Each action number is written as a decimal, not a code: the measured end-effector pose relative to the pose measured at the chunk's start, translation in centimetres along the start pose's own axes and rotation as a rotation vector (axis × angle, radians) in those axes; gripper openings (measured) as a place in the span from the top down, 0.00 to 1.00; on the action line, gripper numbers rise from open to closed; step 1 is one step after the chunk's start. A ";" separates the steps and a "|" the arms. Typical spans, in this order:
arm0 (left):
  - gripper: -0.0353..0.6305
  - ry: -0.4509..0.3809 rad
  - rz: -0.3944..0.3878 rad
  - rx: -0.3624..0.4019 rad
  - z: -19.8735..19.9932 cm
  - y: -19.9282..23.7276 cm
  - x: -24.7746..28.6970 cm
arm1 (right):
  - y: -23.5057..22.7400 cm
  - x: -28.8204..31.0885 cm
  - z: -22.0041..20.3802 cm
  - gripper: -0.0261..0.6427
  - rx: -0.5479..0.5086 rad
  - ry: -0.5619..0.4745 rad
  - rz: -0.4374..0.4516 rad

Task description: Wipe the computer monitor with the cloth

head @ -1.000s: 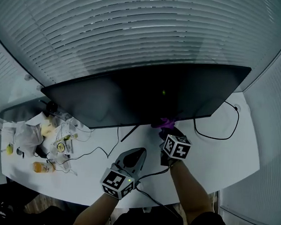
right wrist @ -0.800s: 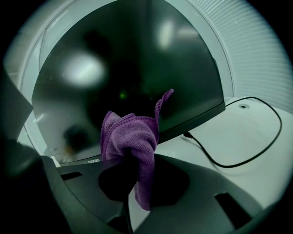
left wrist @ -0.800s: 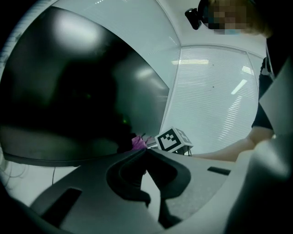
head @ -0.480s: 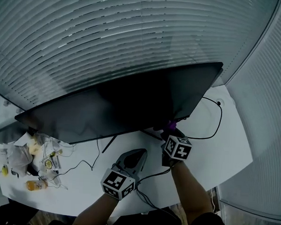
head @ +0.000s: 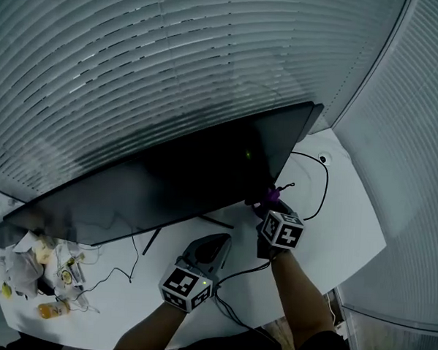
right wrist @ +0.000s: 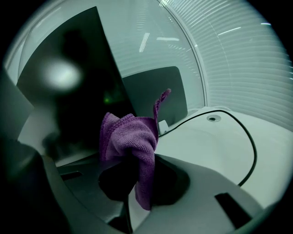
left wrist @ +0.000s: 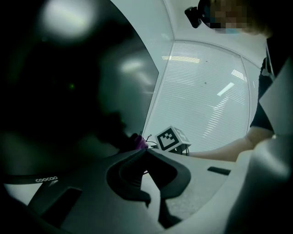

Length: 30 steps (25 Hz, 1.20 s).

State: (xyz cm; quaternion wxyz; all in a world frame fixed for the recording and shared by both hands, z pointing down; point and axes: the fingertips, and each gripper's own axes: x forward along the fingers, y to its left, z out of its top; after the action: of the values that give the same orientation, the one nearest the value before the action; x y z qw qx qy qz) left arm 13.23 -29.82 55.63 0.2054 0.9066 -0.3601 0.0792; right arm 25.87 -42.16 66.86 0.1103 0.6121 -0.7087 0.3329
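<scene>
The wide dark monitor [head: 168,168] stands on the white desk [head: 341,228]. A purple cloth [head: 271,194] is pinched in my right gripper [head: 271,204], which is shut on it at the screen's lower right corner. In the right gripper view the cloth [right wrist: 130,137] bunches over the gripper [right wrist: 137,161] and rests against the dark screen [right wrist: 68,91]. My left gripper [head: 217,240] hovers low over the desk in front of the monitor, shut with nothing in it. In the left gripper view, beyond that gripper [left wrist: 145,151], are the screen [left wrist: 59,91] and the cloth [left wrist: 138,141].
A black cable [head: 322,194] loops over the desk right of the monitor, near a round grommet [head: 322,159]. Clutter of bags, wires and small items [head: 38,271] lies at the desk's left end. Slatted blinds [head: 174,51] run behind the monitor. A stand leg [head: 153,240] shows under the screen.
The right gripper with the cloth has gone from under the middle-right of the screen's bottom edge to its lower right corner. The head view has swung right. The left gripper has hardly moved.
</scene>
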 end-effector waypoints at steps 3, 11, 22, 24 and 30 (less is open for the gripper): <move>0.94 0.002 -0.011 0.002 0.3 -0.2 1.0 | -1.1 0.0 0.6 0.86 0.003 -0.006 -0.009; 0.94 0.008 -0.027 0.011 0.4 -0.3 2.0 | -1.9 0.3 0.8 0.86 0.029 -0.005 -0.010; 0.94 -0.022 -0.032 0.040 1.7 -1.0 0.6 | -1.6 -2.0 3.4 0.86 -0.072 -0.058 -0.022; 0.94 -0.029 -0.032 0.041 2.4 -1.0 0.4 | -0.9 -2.5 5.2 0.86 -0.113 -0.083 -0.015; 0.94 -0.071 -0.042 0.073 4.9 -1.7 -0.3 | 0.9 -4.6 9.8 0.86 -0.181 -0.153 0.001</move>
State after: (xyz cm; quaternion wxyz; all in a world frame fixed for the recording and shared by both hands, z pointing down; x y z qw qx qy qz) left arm 14.11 -30.60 50.59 0.1612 0.9230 -0.3450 0.0559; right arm 28.57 -44.42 56.58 0.1104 0.6231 -0.7424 0.2200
